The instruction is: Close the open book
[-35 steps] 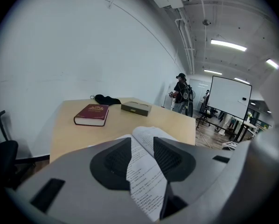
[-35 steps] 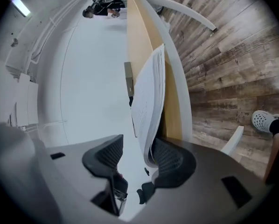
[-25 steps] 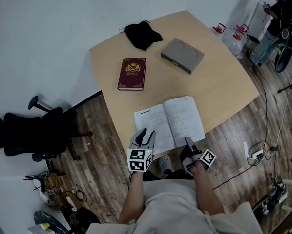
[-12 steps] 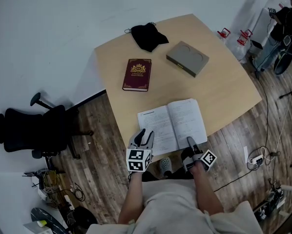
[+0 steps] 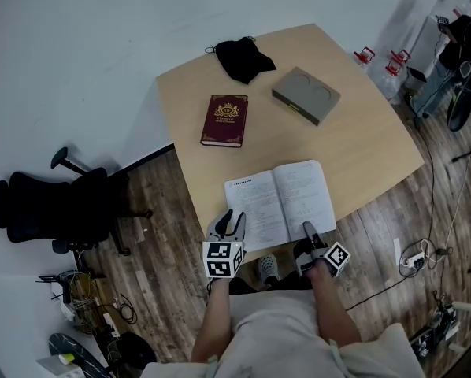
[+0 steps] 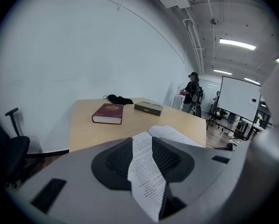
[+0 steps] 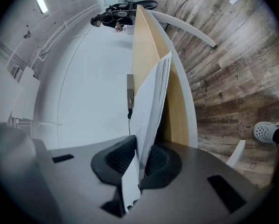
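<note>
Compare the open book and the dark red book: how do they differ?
The open book lies spread, showing white printed pages; the dark red book lies shut, showing a gold-crested cover. The open book sits at the table's near edge; the dark red book lies farther in. Both rest on the table.

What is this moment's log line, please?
book: open on table | left gripper: closing, page between jaws | right gripper: closing on pages

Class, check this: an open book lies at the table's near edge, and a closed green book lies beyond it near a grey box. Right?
No: the closed book is dark red, not green; the head view shows it. The open book and grey box are as stated.
</note>
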A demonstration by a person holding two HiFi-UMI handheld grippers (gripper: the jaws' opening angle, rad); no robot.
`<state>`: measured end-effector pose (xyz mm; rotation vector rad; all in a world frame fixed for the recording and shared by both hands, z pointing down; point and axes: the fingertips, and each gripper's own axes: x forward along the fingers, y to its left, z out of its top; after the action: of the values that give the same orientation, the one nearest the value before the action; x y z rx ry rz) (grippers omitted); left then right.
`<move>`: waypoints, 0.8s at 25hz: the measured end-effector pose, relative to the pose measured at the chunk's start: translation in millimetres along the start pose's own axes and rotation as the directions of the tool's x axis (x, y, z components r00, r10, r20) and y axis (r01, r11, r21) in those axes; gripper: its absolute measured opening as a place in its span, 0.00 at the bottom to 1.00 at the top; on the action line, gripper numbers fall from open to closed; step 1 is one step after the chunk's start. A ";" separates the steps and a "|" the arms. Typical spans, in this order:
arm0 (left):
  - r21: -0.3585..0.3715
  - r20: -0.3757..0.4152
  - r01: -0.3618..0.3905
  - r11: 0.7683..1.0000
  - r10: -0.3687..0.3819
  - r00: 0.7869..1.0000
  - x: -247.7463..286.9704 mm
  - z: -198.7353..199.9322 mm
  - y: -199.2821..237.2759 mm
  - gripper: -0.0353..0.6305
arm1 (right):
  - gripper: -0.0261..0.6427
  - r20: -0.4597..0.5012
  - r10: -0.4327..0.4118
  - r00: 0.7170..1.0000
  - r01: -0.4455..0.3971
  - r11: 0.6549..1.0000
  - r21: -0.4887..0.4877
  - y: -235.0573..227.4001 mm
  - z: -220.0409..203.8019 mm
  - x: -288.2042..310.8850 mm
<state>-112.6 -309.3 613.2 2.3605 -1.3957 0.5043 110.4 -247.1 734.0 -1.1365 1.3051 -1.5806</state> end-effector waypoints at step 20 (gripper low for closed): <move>-0.048 0.051 -0.072 0.996 0.075 0.996 -17.9 2.0 24.2 0.09 | 0.11 0.005 -0.030 1.000 0.030 1.000 0.009 0.0 -1.5 -0.3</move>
<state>-141.9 -307.6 605.8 2.3081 -1.5058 0.4279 109.1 -246.4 733.9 -1.1595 1.2821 -1.6028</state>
